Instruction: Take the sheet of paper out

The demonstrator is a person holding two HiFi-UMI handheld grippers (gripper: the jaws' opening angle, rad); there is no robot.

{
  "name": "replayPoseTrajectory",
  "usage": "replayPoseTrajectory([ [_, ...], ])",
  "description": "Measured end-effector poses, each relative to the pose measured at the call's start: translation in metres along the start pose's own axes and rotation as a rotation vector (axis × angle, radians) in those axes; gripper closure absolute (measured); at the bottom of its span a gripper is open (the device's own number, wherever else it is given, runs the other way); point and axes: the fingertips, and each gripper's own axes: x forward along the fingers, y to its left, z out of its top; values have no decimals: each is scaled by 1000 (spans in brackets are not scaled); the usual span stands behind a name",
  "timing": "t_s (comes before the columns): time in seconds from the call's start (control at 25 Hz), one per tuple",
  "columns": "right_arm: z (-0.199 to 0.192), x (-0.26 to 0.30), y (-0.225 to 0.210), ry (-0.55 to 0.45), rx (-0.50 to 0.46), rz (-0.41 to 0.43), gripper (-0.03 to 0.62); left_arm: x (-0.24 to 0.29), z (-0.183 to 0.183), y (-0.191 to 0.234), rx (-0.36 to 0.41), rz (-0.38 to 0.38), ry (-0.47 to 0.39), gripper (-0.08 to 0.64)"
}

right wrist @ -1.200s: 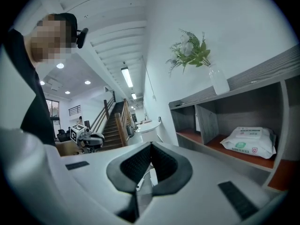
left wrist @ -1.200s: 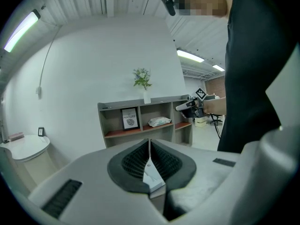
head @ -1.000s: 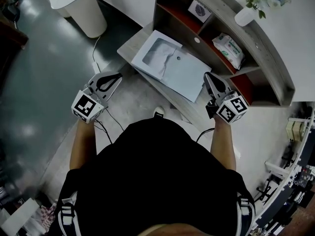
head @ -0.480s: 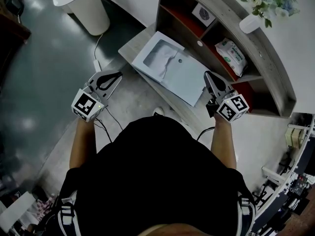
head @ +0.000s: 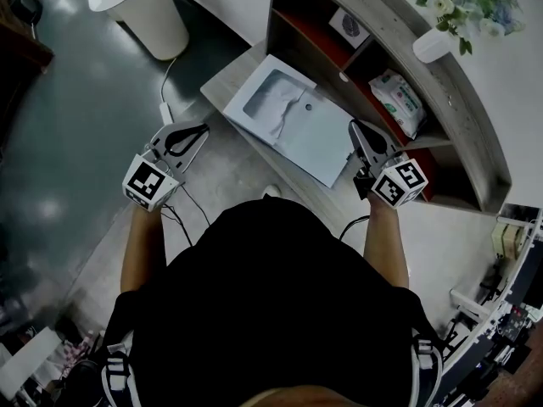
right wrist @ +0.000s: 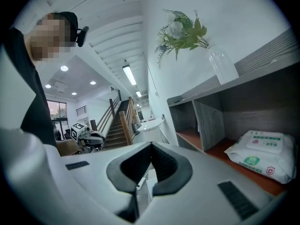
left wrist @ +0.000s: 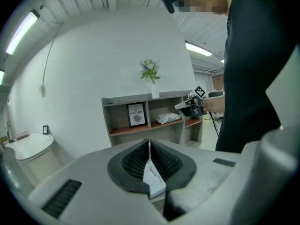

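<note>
A white flat printer (head: 318, 138) lies on a low grey table (head: 222, 81) in the head view. A crumpled sheet of paper (head: 276, 100) rests in its recessed tray. My left gripper (head: 202, 130) hovers over the floor to the left of the printer, jaws shut and empty. My right gripper (head: 353, 125) is at the printer's right edge, apart from it, also shut on nothing. In the left gripper view the left gripper (left wrist: 149, 142) has its pads together, and the right gripper (left wrist: 190, 106) shows in front of the shelf. The right gripper view shows the right gripper (right wrist: 151, 146) shut too.
A grey curved shelf unit (head: 462, 100) stands behind the table, holding a pack of wipes (head: 395, 91) and a framed picture (head: 348, 25). A vase of flowers (head: 441, 32) sits on top. A white round pedestal (head: 144, 7) stands far left. A cable (head: 165, 100) runs across the floor.
Both grippers have drifted slightly in the view with the person's small shift. Both stay shut and empty. The printer and paper have not moved.
</note>
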Motion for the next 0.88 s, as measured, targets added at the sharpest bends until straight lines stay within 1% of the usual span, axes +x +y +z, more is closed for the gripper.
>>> replayPoseTrajectory([
  [0.12,1,1,-10,5,1,8,578,12,3,3,3,10,-1,537],
  [0.44,4,-4,-36,2,17,14,578,43,11,-2,21,-11,20,537],
  [0.88,8,3,-71,2,10,53,578,74,28,-2,9,-6,-3,537],
])
